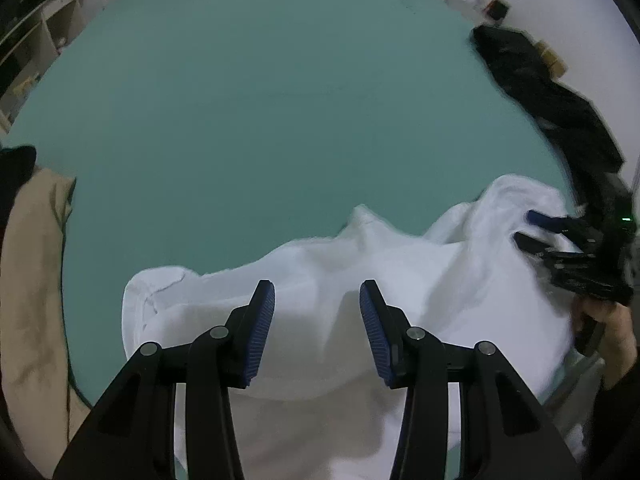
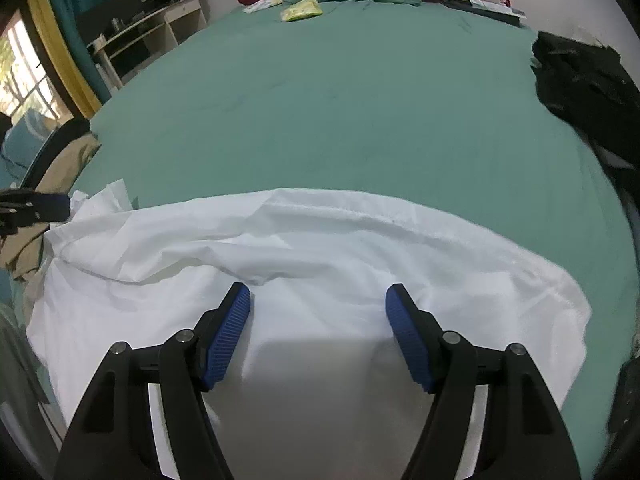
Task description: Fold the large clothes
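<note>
Hovering with left claw [image 1: 317,292] and right claw [image 2: 318,296] both open, gripping nothing, over rumpled white garment [image 2: 312,248] at near edge of green bed [image 2: 340,112]. Risking an uneven, bunched fold if only one layer gets pinched.

The left gripper [image 1: 317,296] is held pointing steeply downward, its jaws parted with nothing pinched between the pads. The right gripper [image 2: 318,300] is likewise angled down, jaws spread wider, nothing gripped.
</note>
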A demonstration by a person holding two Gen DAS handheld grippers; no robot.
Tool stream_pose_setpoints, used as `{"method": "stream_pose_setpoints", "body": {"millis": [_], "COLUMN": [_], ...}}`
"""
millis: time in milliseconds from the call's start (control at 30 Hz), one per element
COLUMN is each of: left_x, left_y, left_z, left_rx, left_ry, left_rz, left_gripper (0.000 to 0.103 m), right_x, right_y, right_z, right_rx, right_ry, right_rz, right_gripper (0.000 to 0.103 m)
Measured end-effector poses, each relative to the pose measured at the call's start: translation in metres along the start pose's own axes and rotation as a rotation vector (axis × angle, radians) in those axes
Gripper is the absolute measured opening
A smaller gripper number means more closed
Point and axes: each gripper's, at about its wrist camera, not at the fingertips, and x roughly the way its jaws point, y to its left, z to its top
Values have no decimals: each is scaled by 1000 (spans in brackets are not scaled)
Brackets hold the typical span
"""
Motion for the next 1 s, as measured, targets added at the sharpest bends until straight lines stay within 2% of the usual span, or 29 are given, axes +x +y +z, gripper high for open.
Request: {"method": "stream_pose_setpoints", "body": {"millis": [67,167,300,433,500,767,833,1000], "left_x": [-17,-41,-34,4,14,34,43,22], "left_y": [4,18,24,28,27,34,42,62], "left_z": [-6,-27,-51,-66,-62,6,21,24], "left_rx": [-28,-68,-86,-108,-120,-174,-195,-230], "left_ry": [-40,-75,15,131,126,-19,-36,-160], "left_rz": [-20,-36,-78,-51,-54,0,47,119], "left_gripper": [47,47,47,47,47,47,47,47], "right_x": [-6,1,5,4,7,13,15,4], "right_y": [2,-1,1,6,7,-6,-13,-12], "right_z": [4,8,11,10,10,9,11,17], "right_rx": [-29,12,46,35,41,65,90,35], "right_ry": [-32,-21,-18,-22,-16,-11,-9,-53], "right_rz": [15,39,42,52,49,25,27,4], "right_gripper": [71,71,71,71,71,71,71,71]}}
